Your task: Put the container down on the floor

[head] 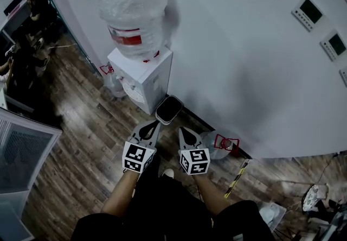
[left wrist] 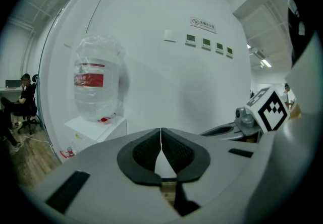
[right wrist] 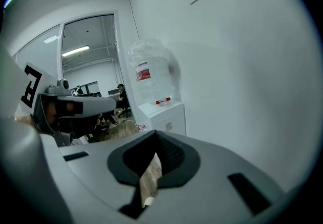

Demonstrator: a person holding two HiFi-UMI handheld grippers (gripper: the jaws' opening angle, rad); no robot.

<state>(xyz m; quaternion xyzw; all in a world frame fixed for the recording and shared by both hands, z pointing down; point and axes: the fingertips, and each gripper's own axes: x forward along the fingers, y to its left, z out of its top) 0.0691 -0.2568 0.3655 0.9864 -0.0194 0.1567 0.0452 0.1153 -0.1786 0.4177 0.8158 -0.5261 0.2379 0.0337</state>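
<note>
The dark open-topped container (head: 169, 109) stands on the wooden floor (head: 81, 137), against the near right corner of the white water dispenser (head: 142, 74) and close to the wall (head: 244, 44). It sits just beyond the two gripper tips, in the gap between them. The left gripper (head: 153, 126) points at its near left edge. Its tip overlaps that rim from above, so it may be touching the rim or only hanging over it. The right gripper (head: 184, 132) stops a little short of the container, near and to the right. Both pairs of fingers are pressed together with nothing between them.

Neither gripper view takes in the container; both look over it at the wall and at the wrapped water bottle (head: 133, 14) on top of the dispenser. A clear jug (head: 209, 145) with a red handle (head: 226, 143) lies just right of the right gripper, its near side hidden by the marker cube. The person's legs cover the nearest floor. Seated people (head: 32, 1) at the far left are dim and cut off by the picture's edge.
</note>
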